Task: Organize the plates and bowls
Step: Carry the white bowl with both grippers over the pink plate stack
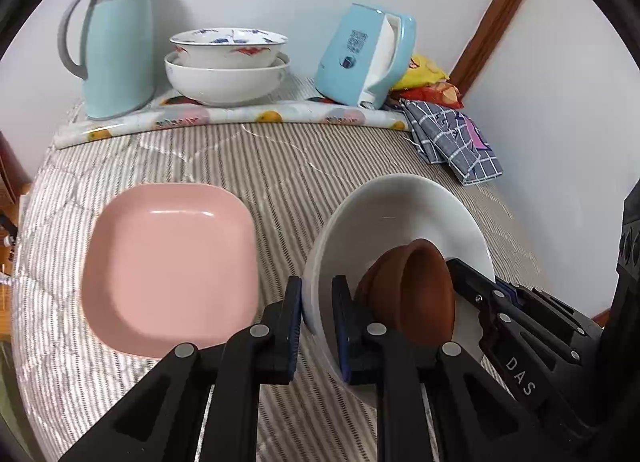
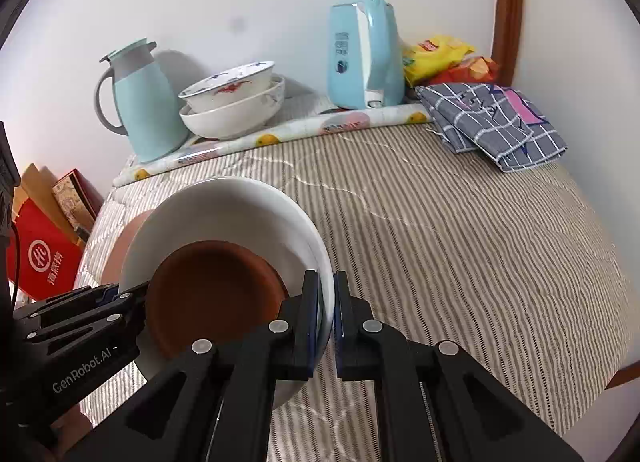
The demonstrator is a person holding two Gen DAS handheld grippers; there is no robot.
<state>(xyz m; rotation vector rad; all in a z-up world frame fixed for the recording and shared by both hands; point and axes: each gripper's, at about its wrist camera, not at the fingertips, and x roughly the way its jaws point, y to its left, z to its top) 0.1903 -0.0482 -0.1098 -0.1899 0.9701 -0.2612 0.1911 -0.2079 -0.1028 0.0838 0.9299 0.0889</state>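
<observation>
You are reading "DAS" in white letters on the black body of the right gripper (image 1: 448, 274), seen from the left wrist view. On the black body of the left gripper (image 2: 136, 298), "GenRobot.AI" is showing in white. The red paper bag (image 2: 42, 262) is carrying a white round logo and Chinese characters too small to read. The light blue electric kettle (image 1: 362, 56) is bearing a QR code.

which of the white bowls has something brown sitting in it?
The plain white bowl clamped by both grippers, holding the brown dish. The two stacked bowls by the wall hold none.
</observation>
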